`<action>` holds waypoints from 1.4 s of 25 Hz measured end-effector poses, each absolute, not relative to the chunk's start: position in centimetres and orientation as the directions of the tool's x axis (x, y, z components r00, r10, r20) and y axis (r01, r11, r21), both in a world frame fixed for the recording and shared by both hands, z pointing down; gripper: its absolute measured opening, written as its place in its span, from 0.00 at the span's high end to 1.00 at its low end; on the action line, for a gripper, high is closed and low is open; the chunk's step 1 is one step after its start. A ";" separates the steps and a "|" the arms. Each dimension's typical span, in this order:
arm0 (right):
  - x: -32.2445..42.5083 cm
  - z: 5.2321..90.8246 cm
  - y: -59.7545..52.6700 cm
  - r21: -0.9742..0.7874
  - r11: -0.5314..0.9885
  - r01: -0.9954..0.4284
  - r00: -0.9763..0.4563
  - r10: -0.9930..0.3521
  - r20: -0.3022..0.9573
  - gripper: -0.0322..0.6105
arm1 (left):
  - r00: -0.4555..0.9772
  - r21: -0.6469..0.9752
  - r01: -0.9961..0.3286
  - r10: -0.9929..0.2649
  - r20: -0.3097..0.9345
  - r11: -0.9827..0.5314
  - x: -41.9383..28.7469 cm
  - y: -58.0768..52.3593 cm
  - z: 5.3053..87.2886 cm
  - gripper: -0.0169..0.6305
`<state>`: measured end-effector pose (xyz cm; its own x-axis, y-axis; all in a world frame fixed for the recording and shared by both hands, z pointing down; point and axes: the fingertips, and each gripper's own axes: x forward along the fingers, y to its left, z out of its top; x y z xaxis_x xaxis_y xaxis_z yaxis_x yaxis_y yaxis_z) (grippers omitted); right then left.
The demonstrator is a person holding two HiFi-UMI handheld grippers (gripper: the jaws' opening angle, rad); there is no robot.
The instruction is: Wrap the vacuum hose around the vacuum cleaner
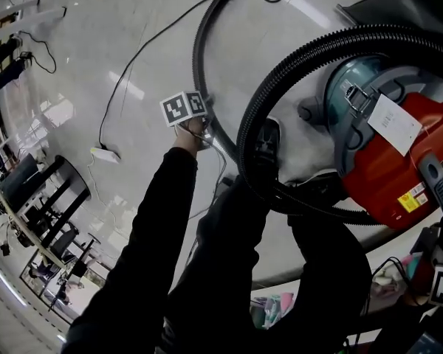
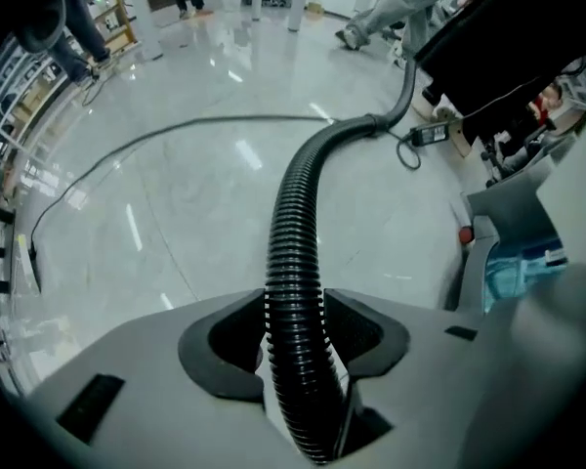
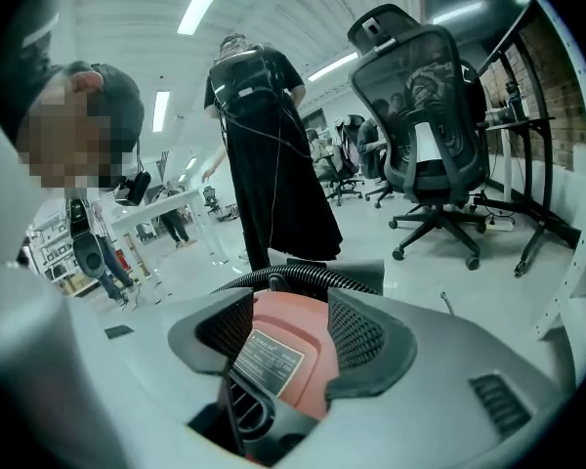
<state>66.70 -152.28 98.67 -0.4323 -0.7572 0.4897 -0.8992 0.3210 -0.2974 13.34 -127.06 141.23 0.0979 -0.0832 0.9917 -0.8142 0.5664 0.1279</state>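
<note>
Left tongs (image 2: 293, 332) are clamped on hose (image 2: 295, 213), which runs straight ahead from the jaws. Right tongs (image 3: 291, 313) are held apart; vacuum (image 3: 308, 355) is seen between them, ungripped. Risk judged: ribbed hose may be dragged through the pads under pull, and the loop lost.

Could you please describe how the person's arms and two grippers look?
Both sleeves are black. The left gripper and right gripper have pale grey bodies, dark textured pads and a white cube with black square markers.
</note>
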 end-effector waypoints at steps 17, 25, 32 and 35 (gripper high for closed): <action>57.6 93.0 -149.3 -0.536 0.406 -0.740 -0.662 -0.580 0.475 0.57 | 0.130 0.386 -0.849 -0.565 0.815 0.361 17.5 -135.9 111.4 0.70; 34.3 98.7 -144.2 -0.861 0.292 -0.417 -0.909 -0.150 0.389 0.57 | 0.195 0.335 -0.935 -0.620 0.760 0.115 24.5 -135.4 103.7 0.72; 24.8 100.2 -142.1 -0.846 0.123 -0.519 -0.852 -0.005 0.523 0.51 | 0.184 0.264 -0.964 -0.661 0.728 0.021 26.3 -134.5 98.2 0.72; 23.5 100.2 -141.9 -0.877 0.053 -0.478 -0.876 0.040 0.481 0.50 | 0.175 0.207 -0.978 -0.674 0.717 -0.035 27.2 -133.6 96.8 0.72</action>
<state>23.52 -141.90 100.22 -0.8761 0.0398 0.4805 -0.4784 0.0526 -0.8766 27.19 -133.65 96.82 0.1754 -0.6741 0.7175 -0.9778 -0.0346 0.2065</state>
